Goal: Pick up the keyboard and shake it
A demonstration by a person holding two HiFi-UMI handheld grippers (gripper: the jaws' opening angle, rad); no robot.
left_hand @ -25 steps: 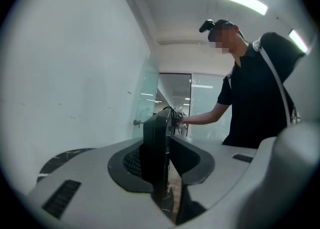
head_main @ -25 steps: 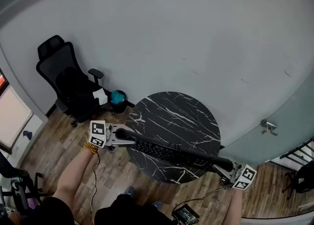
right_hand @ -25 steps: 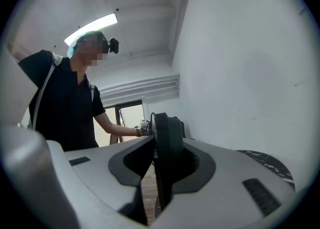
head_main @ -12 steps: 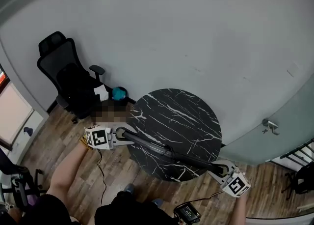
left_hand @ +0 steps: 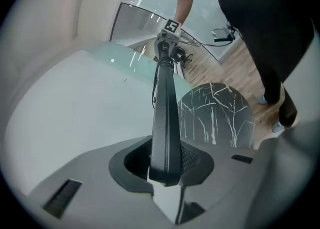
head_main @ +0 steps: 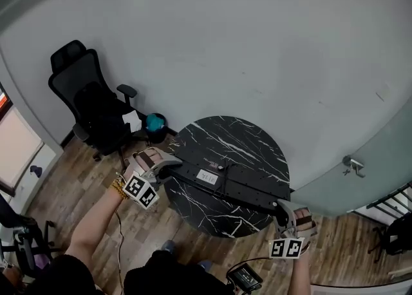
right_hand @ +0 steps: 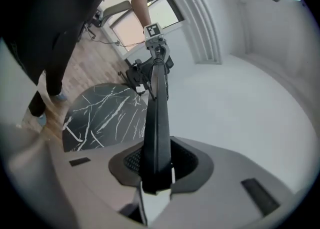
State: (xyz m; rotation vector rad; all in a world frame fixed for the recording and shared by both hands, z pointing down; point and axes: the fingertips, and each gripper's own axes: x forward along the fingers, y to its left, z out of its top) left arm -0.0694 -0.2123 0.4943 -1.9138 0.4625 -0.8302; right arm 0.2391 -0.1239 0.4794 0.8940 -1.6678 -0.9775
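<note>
A long black keyboard (head_main: 225, 183) hangs in the air over the round black marble table (head_main: 248, 145), turned so its underside and white label face up. My left gripper (head_main: 168, 166) is shut on its left end, and the jaws have just been closing tighter on that end. At the other end, my right gripper (head_main: 281, 207) is shut on it too. In the left gripper view the keyboard (left_hand: 164, 123) runs edge-on out of my left gripper (left_hand: 165, 168) toward the right gripper (left_hand: 167, 43). The right gripper view shows the keyboard (right_hand: 156, 118) held in my right gripper (right_hand: 156, 173).
A black office chair (head_main: 90, 110) stands at the left on the wooden floor, with a teal bin (head_main: 154, 125) beside it. A glass partition with a metal handle (head_main: 353, 166) is at the right. A small screen device (head_main: 244, 281) hangs near the person's body.
The keyboard has rolled from keys up, through edge-on, to underside up. Both hands rolled with it and dropped a little; the marker cubes now sit below the hands.
</note>
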